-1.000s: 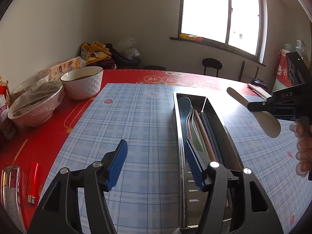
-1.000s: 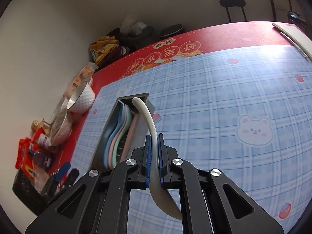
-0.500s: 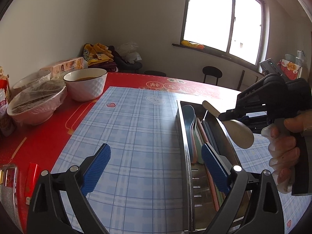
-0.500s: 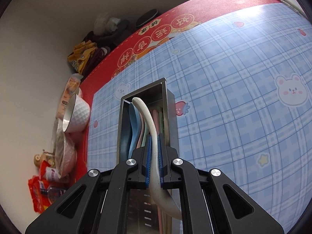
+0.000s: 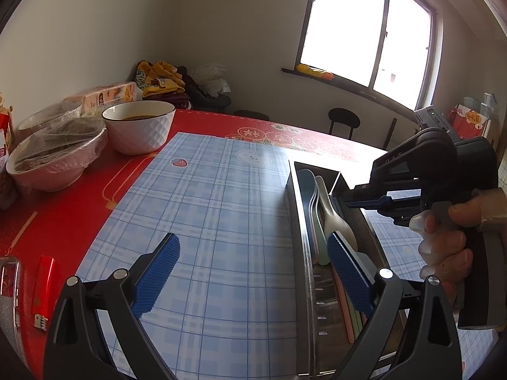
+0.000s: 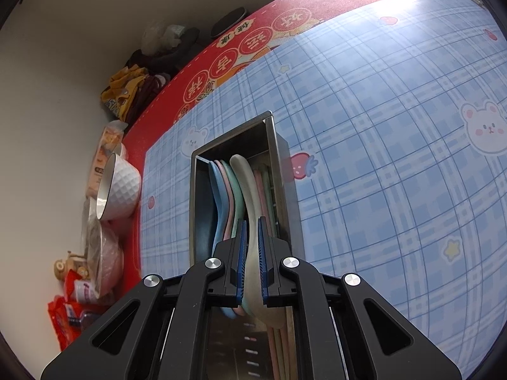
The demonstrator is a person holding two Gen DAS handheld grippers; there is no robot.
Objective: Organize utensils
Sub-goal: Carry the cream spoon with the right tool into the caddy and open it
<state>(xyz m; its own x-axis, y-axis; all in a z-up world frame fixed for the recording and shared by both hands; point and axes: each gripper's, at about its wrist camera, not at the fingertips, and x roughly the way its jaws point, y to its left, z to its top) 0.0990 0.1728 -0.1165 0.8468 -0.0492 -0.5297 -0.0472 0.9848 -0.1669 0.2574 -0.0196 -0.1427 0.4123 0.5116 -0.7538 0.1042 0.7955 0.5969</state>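
The right hand-held gripper (image 6: pixel 250 259) is clamped on a beige spoon (image 6: pixel 245 183), which sits inside the metal utensil tray (image 6: pixel 282 158) beside the blue, pink and green spoons (image 6: pixel 221 190). The left hand-held gripper (image 5: pixel 253 272) hangs wide open and empty over the blue plaid mat (image 5: pixel 206 205) on the desk (image 5: pixel 79 190), its right finger (image 5: pixel 348 275) above the tray.
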